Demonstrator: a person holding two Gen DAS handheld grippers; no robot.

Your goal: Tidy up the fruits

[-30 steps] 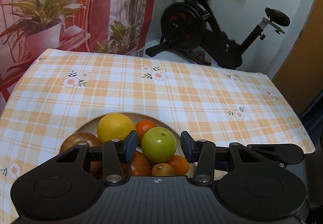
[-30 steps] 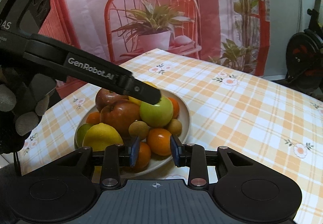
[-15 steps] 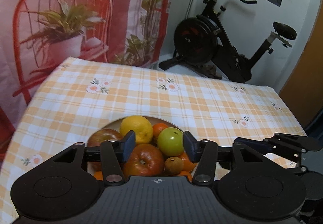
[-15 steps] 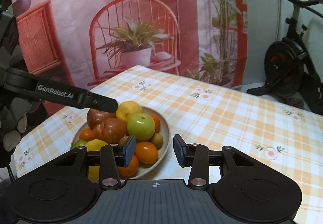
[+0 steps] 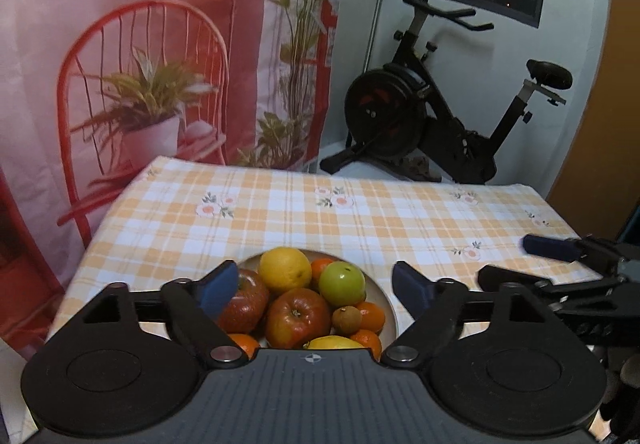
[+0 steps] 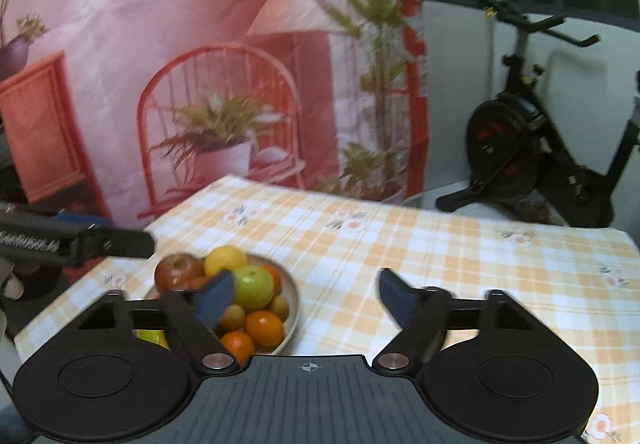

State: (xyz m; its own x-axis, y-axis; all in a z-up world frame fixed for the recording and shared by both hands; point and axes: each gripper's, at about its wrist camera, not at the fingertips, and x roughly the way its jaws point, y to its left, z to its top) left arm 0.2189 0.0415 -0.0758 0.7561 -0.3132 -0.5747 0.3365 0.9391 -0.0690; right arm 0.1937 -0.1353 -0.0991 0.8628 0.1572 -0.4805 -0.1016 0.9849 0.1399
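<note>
Fruits (image 5: 304,304) all heaped in bowl (image 5: 390,308) at 6 o'clock; left gripper (image 5: 314,286) and right gripper (image 6: 306,298) spread wide, empty; stage indeterminate.

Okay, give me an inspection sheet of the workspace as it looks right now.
Surface: table under an orange plaid tablecloth.
Job's things: plate piled with fruit, including a green apple, a lemon, a red apple and oranges.
Clutter: nothing seen.
Grippers: left tongs open, empty; right tongs open, empty.
Cables: nothing seen.
Surroundings: printed backdrop, exercise bike.
</note>
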